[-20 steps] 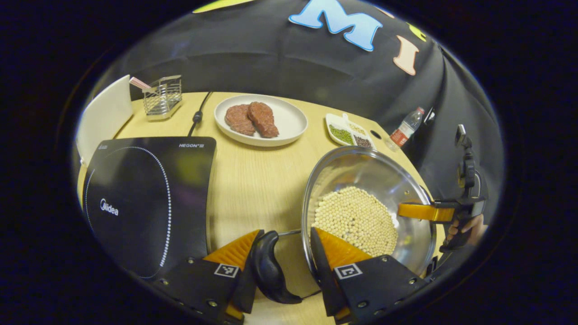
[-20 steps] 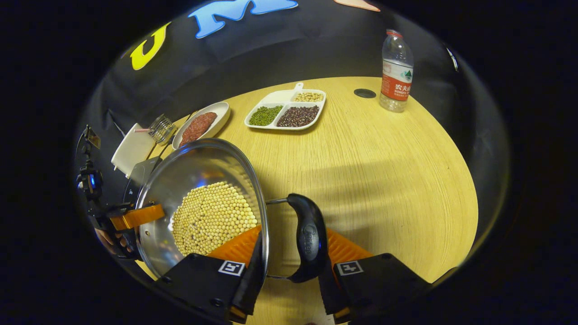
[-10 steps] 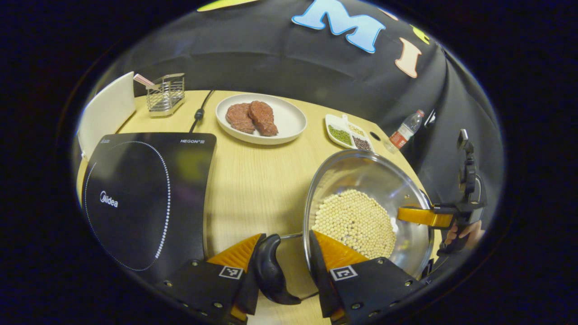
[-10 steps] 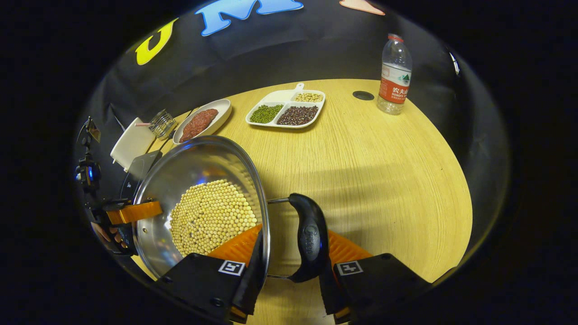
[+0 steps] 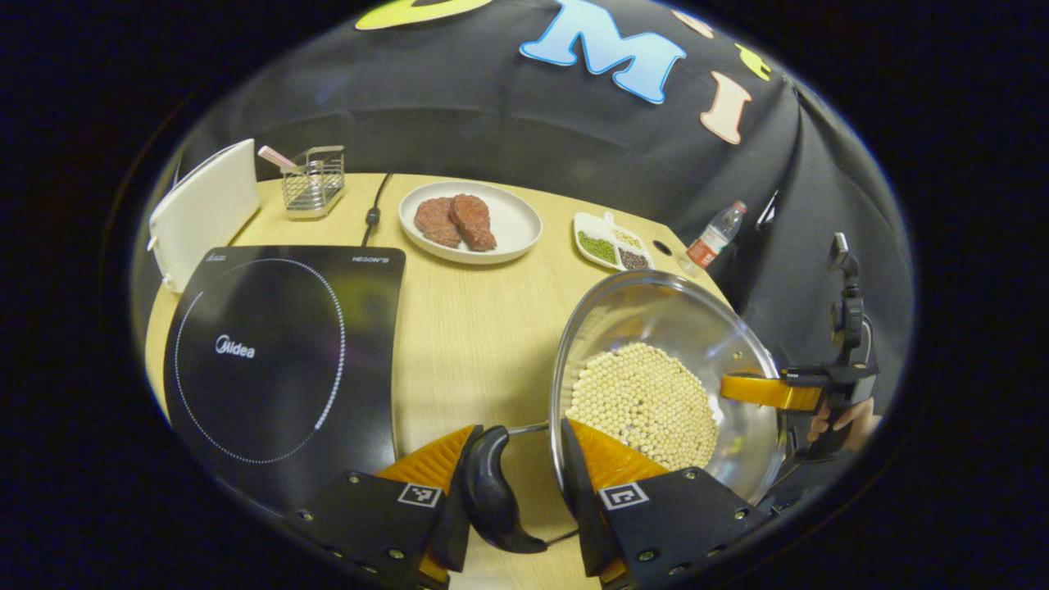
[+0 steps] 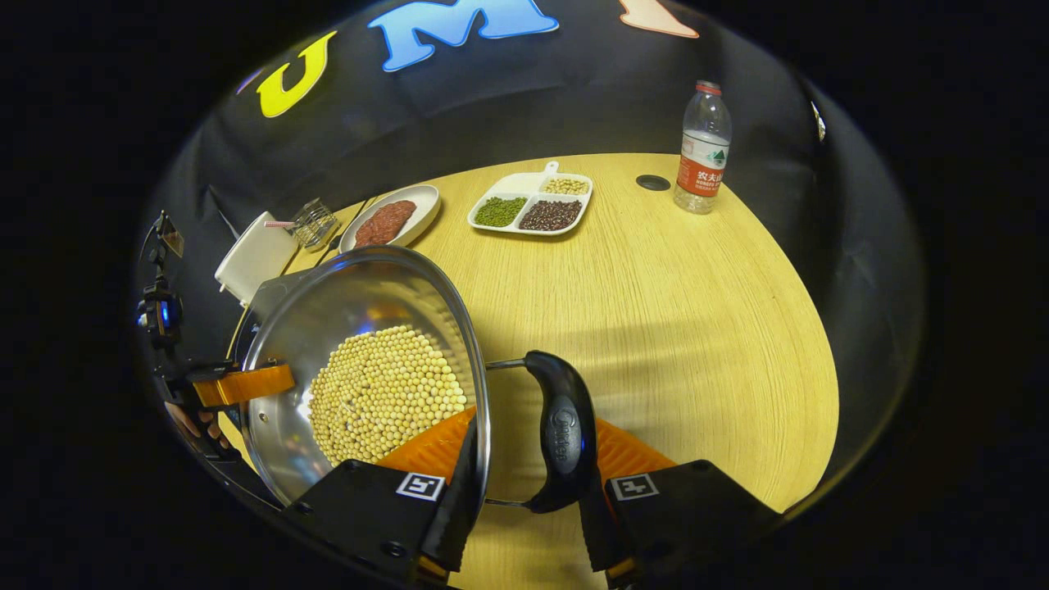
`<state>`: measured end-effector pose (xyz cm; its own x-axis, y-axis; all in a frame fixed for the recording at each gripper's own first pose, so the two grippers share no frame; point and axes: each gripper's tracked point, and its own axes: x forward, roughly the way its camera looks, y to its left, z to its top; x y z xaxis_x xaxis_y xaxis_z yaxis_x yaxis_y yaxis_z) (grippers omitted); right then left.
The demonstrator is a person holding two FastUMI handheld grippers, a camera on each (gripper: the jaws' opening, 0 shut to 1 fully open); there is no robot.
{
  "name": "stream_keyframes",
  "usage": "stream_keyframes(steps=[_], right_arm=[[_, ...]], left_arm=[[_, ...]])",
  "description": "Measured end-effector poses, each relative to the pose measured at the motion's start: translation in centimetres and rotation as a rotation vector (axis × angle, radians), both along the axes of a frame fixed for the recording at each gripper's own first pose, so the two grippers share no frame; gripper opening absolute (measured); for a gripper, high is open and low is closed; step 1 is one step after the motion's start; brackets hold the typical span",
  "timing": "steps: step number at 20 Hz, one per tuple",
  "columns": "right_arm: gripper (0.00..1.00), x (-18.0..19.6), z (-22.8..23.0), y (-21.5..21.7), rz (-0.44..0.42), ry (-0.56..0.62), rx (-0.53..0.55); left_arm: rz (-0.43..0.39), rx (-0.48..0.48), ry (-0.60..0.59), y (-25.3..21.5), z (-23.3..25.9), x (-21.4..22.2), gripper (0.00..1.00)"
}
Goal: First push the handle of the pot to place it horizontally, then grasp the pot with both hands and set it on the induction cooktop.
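**Pot gripped on both sides, cooktop not yet reached**

The wooden table (image 5: 459, 328) carries everything. At its left lies the induction cooktop (image 5: 279, 360), flat, dark and bare, so the placing is the part that remains. To its right is the pot (image 5: 664, 377) — a shiny steel bowl with a layer of pale round beans (image 5: 643, 401) across its bottom. It appears to be held just above the table, though I cannot tell for sure that it has left the surface.

Both black side handles look level, so the push step seems done. The left gripper (image 5: 512, 475) has 1 finger inside the rim and 1 outside, past the near-left handle (image 5: 492, 492); they bracket handle and wall, and seem to clamp them. The right gripper (image 6: 524, 479) does the same around the right handle (image 6: 561, 442) — rim and handle caught between its 2 fingers.

What remains, by my reading: carry the pot left, level enough to keep the beans in, and lower it onto the cooktop's ring.
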<state>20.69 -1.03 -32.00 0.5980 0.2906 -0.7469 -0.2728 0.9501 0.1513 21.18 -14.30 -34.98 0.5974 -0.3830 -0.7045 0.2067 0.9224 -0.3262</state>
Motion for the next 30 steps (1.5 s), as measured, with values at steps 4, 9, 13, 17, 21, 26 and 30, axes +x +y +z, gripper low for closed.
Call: stream_keyframes(steps=[4,9,13,17,21,26,30], right_arm=[[0.59,-3.2,1.3,1.0,0.002,0.006,-0.001],[0.59,-6.6,2.4,3.0,0.005,0.009,0.003],[0.59,-8.5,3.0,5.3,0.012,-0.003,0.003],[0.59,-9.3,3.6,8.4,0.031,-0.011,0.005],[0.56,-9.6,4.0,12.4,0.053,-0.016,0.023],[0.59,-9.3,4.1,17.4,0.079,-0.009,0.045],[0.55,-8.1,4.3,21.3,0.085,-0.011,0.079]], left_arm=[[0.009,-0.008,0.004,1.8,1.7,-3.1,0.51],[0.015,-0.011,0.0,4.7,3.3,-6.2,0.51],[0.021,-0.015,-0.007,7.4,4.0,-7.5,0.54],[0.036,-0.02,-0.017,10.8,4.5,-8.1,0.54],[0.047,-0.015,-0.034,15.0,5.1,-7.7,0.54],[0.069,0.0,-0.058,20.3,5.3,-6.3,0.54],[0.086,0.0,-0.068,23.6,5.2,-4.6,0.54]])
